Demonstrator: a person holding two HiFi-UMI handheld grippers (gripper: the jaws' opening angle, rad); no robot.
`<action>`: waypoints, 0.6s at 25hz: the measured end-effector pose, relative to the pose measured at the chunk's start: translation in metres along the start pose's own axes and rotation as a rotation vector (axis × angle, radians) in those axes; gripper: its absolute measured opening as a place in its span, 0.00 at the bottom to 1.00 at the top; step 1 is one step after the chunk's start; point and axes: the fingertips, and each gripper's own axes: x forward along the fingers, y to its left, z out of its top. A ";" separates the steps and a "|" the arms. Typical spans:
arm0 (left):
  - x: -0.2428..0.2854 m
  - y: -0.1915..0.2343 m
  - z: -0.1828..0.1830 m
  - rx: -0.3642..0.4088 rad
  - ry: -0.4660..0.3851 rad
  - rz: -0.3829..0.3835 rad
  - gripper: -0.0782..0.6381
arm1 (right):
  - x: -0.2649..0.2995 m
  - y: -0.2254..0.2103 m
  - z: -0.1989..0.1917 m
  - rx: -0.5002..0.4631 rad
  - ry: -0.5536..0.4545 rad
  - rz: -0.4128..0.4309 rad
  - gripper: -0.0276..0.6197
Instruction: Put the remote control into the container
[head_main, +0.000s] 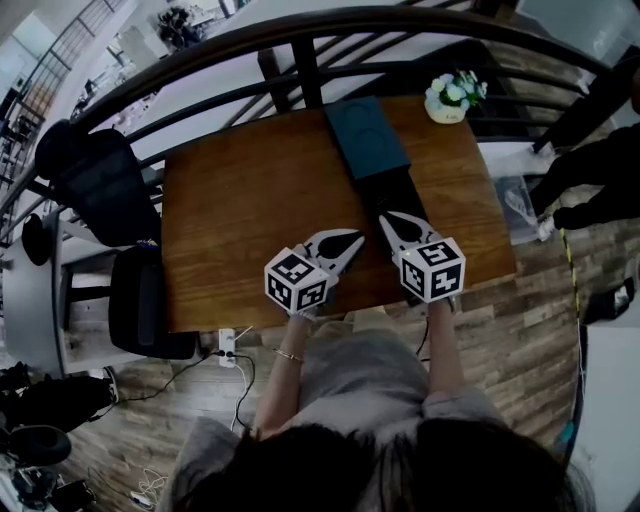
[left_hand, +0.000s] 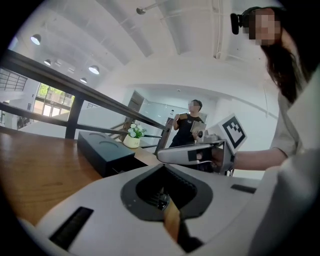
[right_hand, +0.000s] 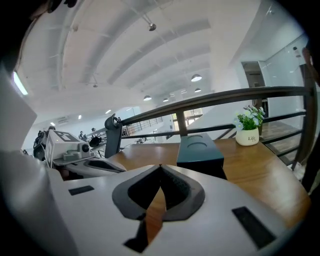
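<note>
Right gripper (head_main: 388, 220) — clenched shut, empty — points at the dark container (head_main: 365, 135) just ahead on the table (head_main: 240, 200).

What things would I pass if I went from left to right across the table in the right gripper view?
Left tool → dark box → flower pot
</note>
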 end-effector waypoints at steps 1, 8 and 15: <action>0.000 -0.001 0.001 0.006 0.000 -0.006 0.11 | -0.002 0.001 0.002 -0.001 -0.007 0.003 0.09; 0.002 -0.002 0.004 0.030 0.006 -0.021 0.11 | -0.004 0.002 0.004 -0.007 -0.029 0.005 0.09; 0.003 0.003 0.007 0.037 0.007 -0.018 0.11 | 0.000 0.002 -0.002 -0.026 -0.018 0.016 0.09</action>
